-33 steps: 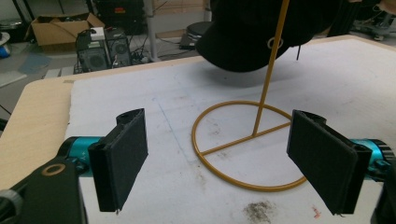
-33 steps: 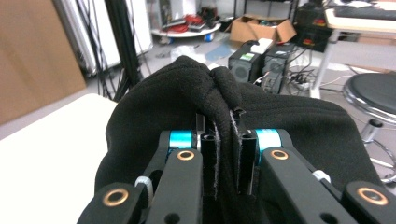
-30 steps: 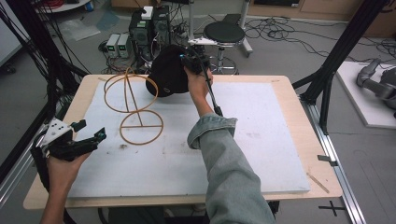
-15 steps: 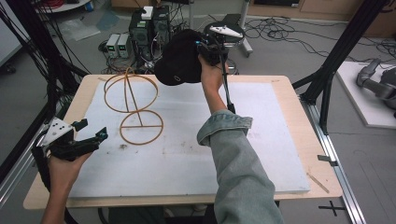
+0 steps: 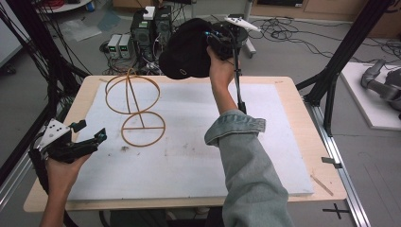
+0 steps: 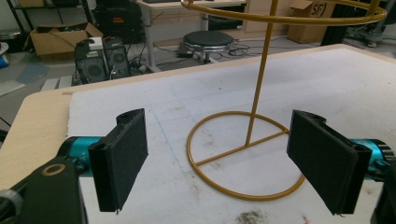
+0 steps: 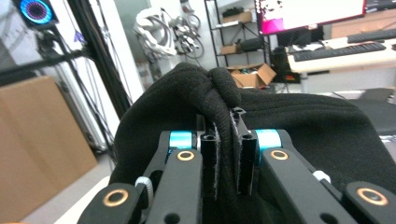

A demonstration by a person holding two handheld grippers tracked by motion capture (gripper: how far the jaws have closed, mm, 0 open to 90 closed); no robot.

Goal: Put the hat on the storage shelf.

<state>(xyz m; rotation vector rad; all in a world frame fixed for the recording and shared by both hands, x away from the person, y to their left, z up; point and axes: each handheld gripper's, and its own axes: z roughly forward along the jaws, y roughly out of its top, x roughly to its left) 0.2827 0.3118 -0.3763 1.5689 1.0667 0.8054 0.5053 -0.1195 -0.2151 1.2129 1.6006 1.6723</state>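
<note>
High view: the right arm, in a denim sleeve (image 5: pixel 250 161), is stretched forward over the counter (image 5: pixel 293 94), with the forearm raised and the hand lifted above the far edge. The right gripper (image 5: pixel 218 41) is held in this hand, up in the air, and a black knitted hat (image 5: pixel 187 49) is carried by it. The hat hangs to the left of the gripper, above the far edge of the counter and just beyond the top ring of the wire stand (image 5: pixel 135 106); it is not touching the stand.

In the right gripper view the two black jaws are seen pressed together on a bunched fold of the hat (image 7: pixel 219 98), so the gripper (image 7: pixel 227 158) is clenched on the fabric. The rest of the hat is spread behind and around the jaws.

The left hand (image 5: pixel 61 168) is kept low at the near left corner of the counter, with the wrist bent slightly so that the left gripper (image 5: pixel 90 139) is directed toward the base of the stand. In the left gripper view the jaws of this gripper (image 6: pixel 224 163) are seen spread wide apart, with nothing between them. The round base of the yellow stand (image 6: pixel 243 154) lies on the white mat (image 6: pixel 364 84) ahead of them, and its upright rod rises to a ring above.
</note>
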